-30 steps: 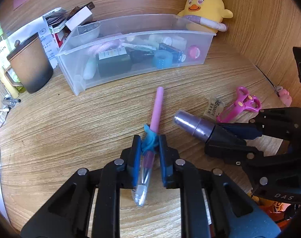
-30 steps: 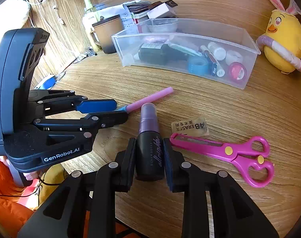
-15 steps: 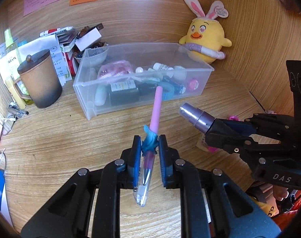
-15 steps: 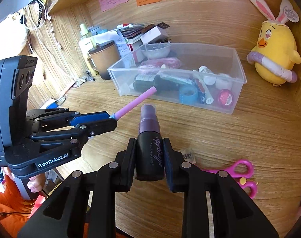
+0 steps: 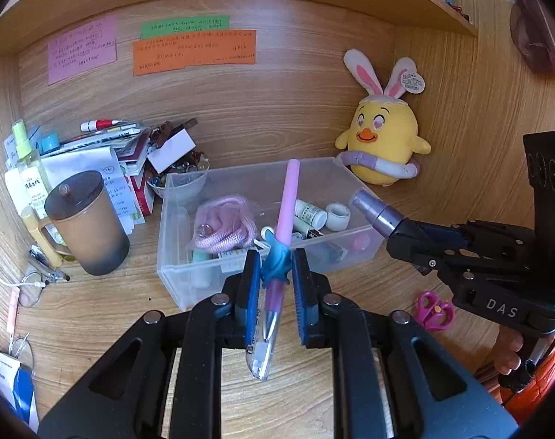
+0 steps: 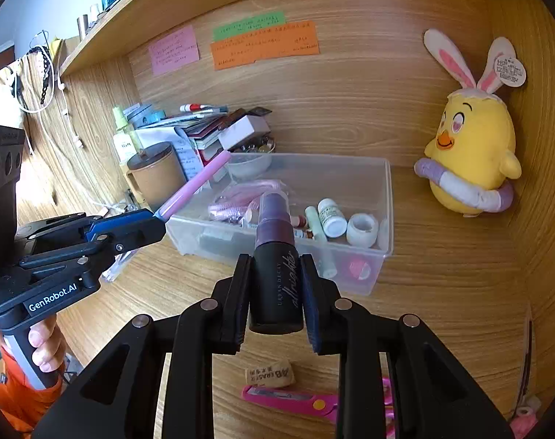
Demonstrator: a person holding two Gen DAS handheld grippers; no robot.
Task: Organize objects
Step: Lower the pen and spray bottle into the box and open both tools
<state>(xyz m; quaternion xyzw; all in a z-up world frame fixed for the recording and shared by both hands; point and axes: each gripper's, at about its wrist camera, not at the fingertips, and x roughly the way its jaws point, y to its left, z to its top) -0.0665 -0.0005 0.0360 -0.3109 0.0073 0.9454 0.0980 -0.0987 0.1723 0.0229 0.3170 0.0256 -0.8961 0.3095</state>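
My left gripper [image 5: 275, 274] is shut on a pink pen [image 5: 286, 201] with a blue grip and holds it in the air in front of the clear plastic bin [image 5: 175, 256]. My right gripper [image 6: 273, 285] is shut on a black spray bottle [image 6: 277, 285] with a purple cap, also raised before the bin [image 6: 387, 219]. Each gripper shows in the other's view: the left one [image 6: 145, 225] with the pen [image 6: 197, 186], the right one [image 5: 405, 234] with the bottle [image 5: 376, 212]. The bin holds small bottles, a pink cord and tape.
Pink scissors [image 6: 295, 400] and an eraser [image 6: 270, 375] lie on the desk below my right gripper. A brown lidded mug [image 5: 83, 223] and a pile of papers and books [image 5: 123, 146] stand left of the bin. A yellow plush chick [image 5: 383, 146] sits at the back right.
Both grippers have risen from the desk with the pen and the spray bottle and tilted up, so the bin sits lower and closer in view and the back wall shows.
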